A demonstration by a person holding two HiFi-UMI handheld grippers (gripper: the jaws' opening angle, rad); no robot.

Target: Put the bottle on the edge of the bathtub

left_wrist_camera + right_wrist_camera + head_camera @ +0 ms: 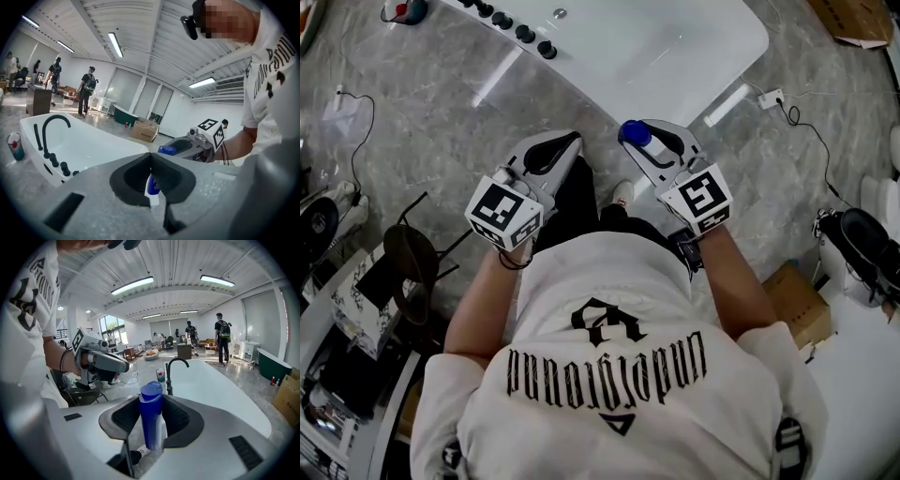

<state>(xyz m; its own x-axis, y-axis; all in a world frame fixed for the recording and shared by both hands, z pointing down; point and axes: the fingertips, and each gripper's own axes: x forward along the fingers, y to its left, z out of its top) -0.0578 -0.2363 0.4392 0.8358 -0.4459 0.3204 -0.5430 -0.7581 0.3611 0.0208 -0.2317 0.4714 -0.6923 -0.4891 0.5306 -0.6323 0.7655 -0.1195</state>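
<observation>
A blue bottle (151, 423) with a rounded blue cap stands upright between the black pads of my right gripper (151, 398), which is shut on it. From above, the cap (634, 133) pokes out at the tip of the right gripper (649, 142), just short of the white bathtub (675, 47). My left gripper (568, 142) is beside it, its tips (150, 155) touching and shut. A sliver of blue and white shows in the gap behind those tips; what it is I cannot tell. The left gripper view also catches the bottle (167, 150).
Black faucet (171, 371) and knobs (516, 28) line the tub's left rim, with a cup (161, 375) beyond. A black chair (411, 255) is at my left, a cardboard box (797, 305) at my right, a power strip (772, 97) and cable on the floor. People (222, 338) stand far off.
</observation>
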